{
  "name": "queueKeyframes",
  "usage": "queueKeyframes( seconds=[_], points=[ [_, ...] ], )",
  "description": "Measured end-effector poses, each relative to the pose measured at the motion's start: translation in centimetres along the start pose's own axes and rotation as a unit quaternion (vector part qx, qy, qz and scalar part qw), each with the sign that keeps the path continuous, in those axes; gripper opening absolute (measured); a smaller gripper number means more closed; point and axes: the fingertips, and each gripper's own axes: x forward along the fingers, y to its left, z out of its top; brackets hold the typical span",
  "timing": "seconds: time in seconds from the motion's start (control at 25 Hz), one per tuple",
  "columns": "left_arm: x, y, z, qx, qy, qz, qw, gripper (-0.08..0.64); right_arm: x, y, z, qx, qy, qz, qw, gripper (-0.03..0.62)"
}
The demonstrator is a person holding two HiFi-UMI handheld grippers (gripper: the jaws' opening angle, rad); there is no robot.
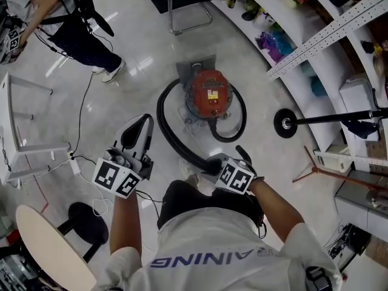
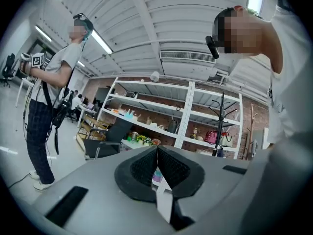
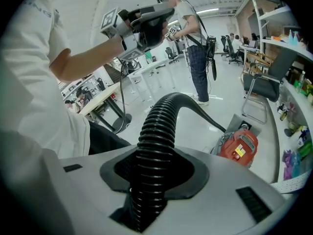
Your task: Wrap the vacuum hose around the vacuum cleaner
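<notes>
Clamping the vacuum hose (image 3: 164, 116), the right gripper (image 3: 156, 168) sits half open; the left gripper (image 2: 157, 166) is closed, empty. The yellow label (image 1: 212, 94) on the vacuum cleaner (image 1: 206, 80) is illegible; a shirt (image 1: 206, 235) shows "AINING".

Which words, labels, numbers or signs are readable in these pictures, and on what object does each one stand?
"AINING": on the person's white shirt, upside down in the head view; its first letters are hidden.
Too small to read: the yellow label on the red vacuum cleaner.
No letters: the square markers on the left tool and the right tool are only black-and-white patterns.
</notes>
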Motion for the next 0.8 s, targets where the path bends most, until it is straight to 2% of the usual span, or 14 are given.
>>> queueKeyframes(
  seconds=[0.28, 0.48, 0.68, 0.8],
  points=[
    [0.6, -5.5, -0.8, 0.004, 0.0, -0.022, 0.9998, 0.017, -1.7, 3.0, -6.3, -0.012, 0.021, -0.012, 1.0, 0.144],
    [0.1, -10.9, -2.6, 0.009, 0.003, -0.013, 0.9999, 0.017, -3.4, 4.6, -12.1, -0.032, 0.035, -0.018, 0.999, 0.144],
    [-1.3, -17.8, -5.1, 0.019, 0.005, 0.002, 0.9998, 0.017, -6.2, 4.7, -18.5, -0.035, 0.045, -0.037, 0.998, 0.143],
    [-2.3, -22.1, -7.2, 0.02, 0.011, 0.011, 0.9997, 0.017, -7.6, 5.0, -22.2, -0.053, 0.061, -0.039, 0.996, 0.143]
  ],
)
